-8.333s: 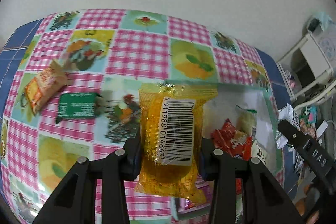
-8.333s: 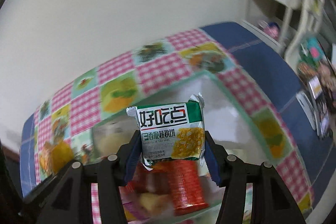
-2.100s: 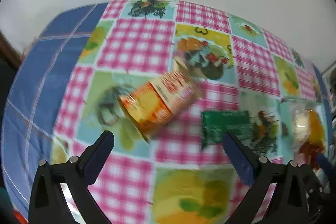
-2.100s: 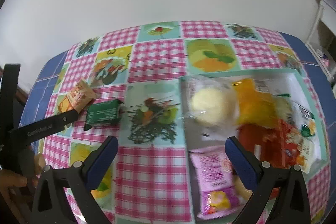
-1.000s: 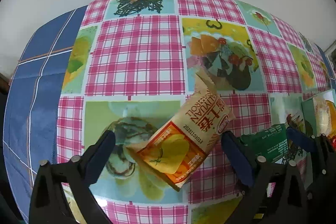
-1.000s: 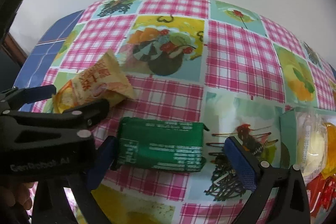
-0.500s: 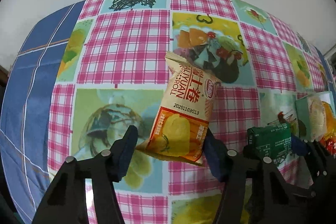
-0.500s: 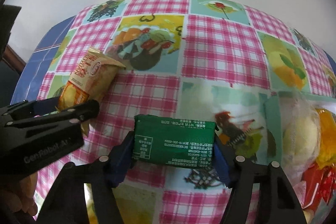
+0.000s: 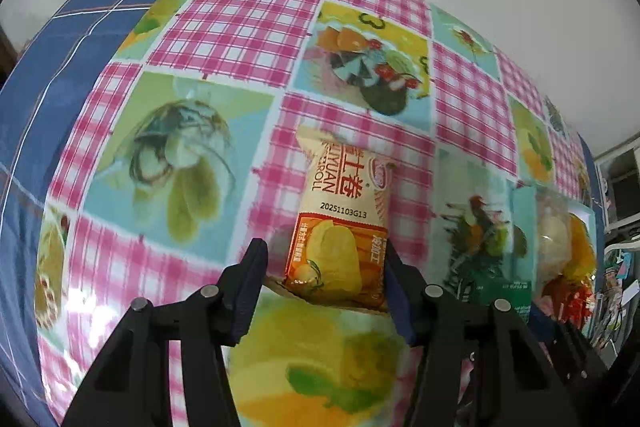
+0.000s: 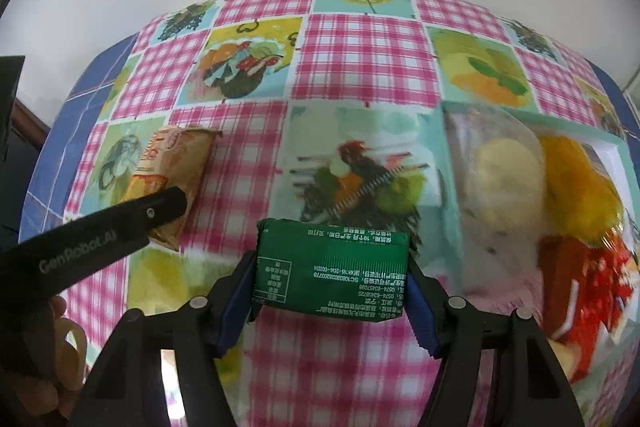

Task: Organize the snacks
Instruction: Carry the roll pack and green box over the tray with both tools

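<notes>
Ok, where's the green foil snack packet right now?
In the right wrist view the green foil snack packet sits low and centre, clamped between the right gripper pads above the checked tablecloth, left of the snack-filled tray.

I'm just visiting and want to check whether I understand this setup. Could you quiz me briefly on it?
1. True or false: the right gripper holds the green packet.
2. Between the left gripper's jaws is: A the orange packet, B a bottle, C a spoon?
3. Fill in: in the right wrist view, the snack tray lies to the green packet's ____.
Key: 1 true. 2 A; those jaws are closing on it. 3 right.
</notes>
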`<move>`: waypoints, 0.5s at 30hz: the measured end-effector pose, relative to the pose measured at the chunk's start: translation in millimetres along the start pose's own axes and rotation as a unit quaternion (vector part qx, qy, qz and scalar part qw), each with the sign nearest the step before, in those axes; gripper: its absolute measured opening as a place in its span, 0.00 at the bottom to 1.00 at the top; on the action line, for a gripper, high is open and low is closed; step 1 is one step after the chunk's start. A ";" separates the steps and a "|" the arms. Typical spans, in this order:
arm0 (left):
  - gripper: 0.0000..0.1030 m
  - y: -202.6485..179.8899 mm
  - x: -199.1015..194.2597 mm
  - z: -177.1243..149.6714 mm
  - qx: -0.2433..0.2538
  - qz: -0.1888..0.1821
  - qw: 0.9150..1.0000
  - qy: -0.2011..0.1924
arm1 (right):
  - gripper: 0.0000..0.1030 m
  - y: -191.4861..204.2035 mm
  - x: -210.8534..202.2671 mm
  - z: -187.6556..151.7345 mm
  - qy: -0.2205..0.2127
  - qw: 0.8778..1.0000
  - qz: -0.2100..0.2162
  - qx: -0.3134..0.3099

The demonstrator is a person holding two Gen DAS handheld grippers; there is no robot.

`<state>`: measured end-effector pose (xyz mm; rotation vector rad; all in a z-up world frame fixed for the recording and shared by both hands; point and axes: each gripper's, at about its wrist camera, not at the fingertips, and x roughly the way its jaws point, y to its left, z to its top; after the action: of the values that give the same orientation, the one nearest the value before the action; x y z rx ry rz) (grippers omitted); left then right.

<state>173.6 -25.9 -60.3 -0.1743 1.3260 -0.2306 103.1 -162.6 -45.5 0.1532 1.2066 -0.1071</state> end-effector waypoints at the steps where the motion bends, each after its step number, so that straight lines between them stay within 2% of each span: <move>1: 0.55 -3.4 -3.8 -4.3 -0.001 -0.002 1.000 -0.002 | 0.68 -2.9 -4.1 -3.0 0.000 1.000 0.001 0.002; 10: 0.55 -32.8 -28.3 -27.9 -0.016 -0.019 0.999 -0.022 | 0.68 -24.2 -33.4 -19.4 -0.010 1.000 0.006 0.023; 13: 0.55 -47.5 -34.0 -35.4 -0.023 -0.036 0.999 -0.026 | 0.68 -32.3 -39.8 -23.4 -0.010 0.999 0.011 0.035; 15: 0.55 -39.0 -44.9 -34.4 -0.026 -0.043 0.998 -0.027 | 0.68 -37.2 -44.2 -27.0 -0.011 0.999 0.012 0.040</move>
<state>127.4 -51.4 -16.3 -0.2794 1.2733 -0.2627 56.5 -194.5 -15.8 0.2359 1.1792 -0.1347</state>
